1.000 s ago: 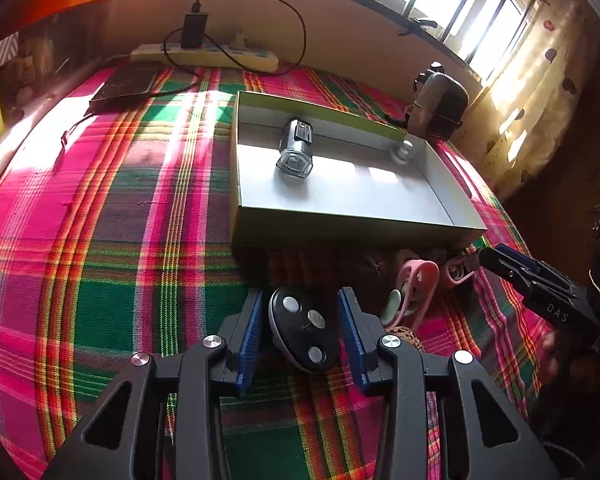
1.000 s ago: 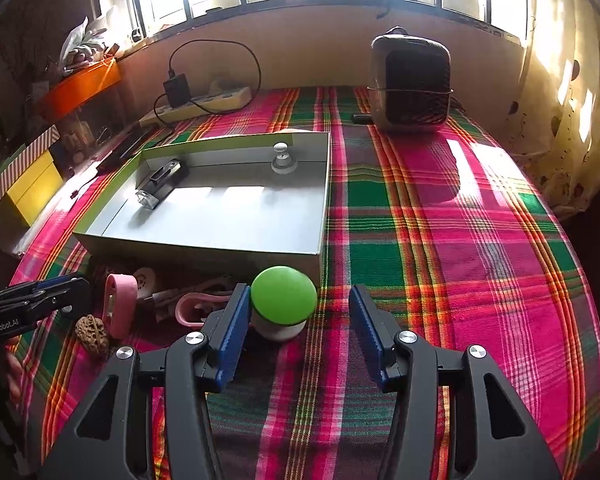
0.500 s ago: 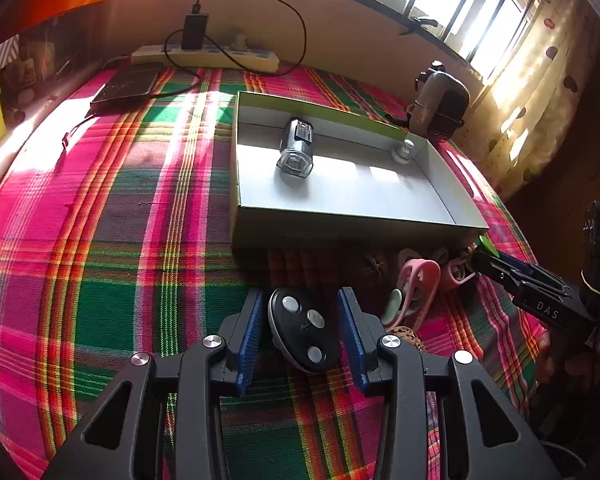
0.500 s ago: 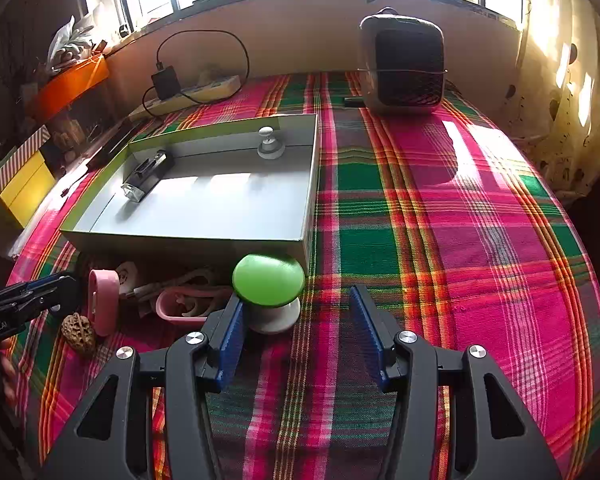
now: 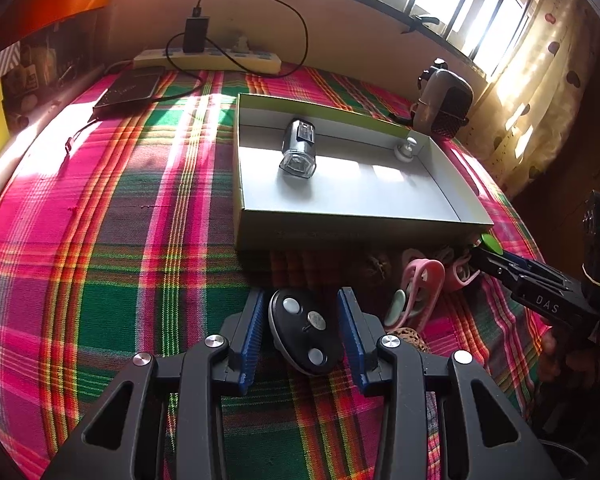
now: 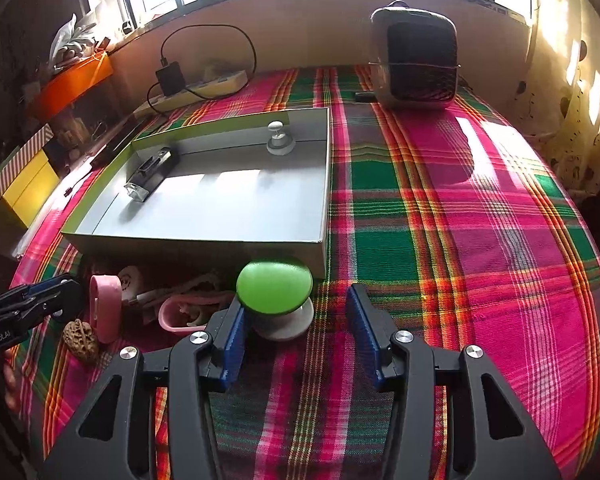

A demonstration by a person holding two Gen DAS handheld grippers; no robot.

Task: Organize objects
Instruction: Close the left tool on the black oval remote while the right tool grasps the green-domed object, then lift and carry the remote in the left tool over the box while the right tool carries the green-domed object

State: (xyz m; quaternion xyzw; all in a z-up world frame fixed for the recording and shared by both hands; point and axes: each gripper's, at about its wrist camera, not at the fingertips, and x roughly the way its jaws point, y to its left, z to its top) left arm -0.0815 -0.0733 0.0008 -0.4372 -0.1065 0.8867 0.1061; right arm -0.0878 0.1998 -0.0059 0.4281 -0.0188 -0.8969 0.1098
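My left gripper (image 5: pixel 302 320) has its jaws close on either side of a black oval remote (image 5: pixel 305 332) with silver buttons, on the plaid cloth; small gaps show. My right gripper (image 6: pixel 296 316) is open around a green-topped white knob (image 6: pixel 275 288), which rests against the left finger (image 6: pixel 233 332). The grey open box (image 5: pixel 340 224) lies ahead and holds a bike light (image 5: pixel 299 153) and a white knob (image 5: pixel 406 151); the box also shows in the right wrist view (image 6: pixel 204 246).
In front of the box lie a pink clip (image 5: pixel 420 288), a walnut (image 6: pixel 80 338) and a pink dish (image 6: pixel 180 312). A small heater (image 6: pixel 416 64) stands at the back right. A power strip (image 5: pixel 208 60) and black pad (image 5: pixel 128 90) lie at the back left.
My right gripper has moved forward around the green-topped knob, which now sits deeper between the fingers. My left gripper's jaws have stayed around the remote.
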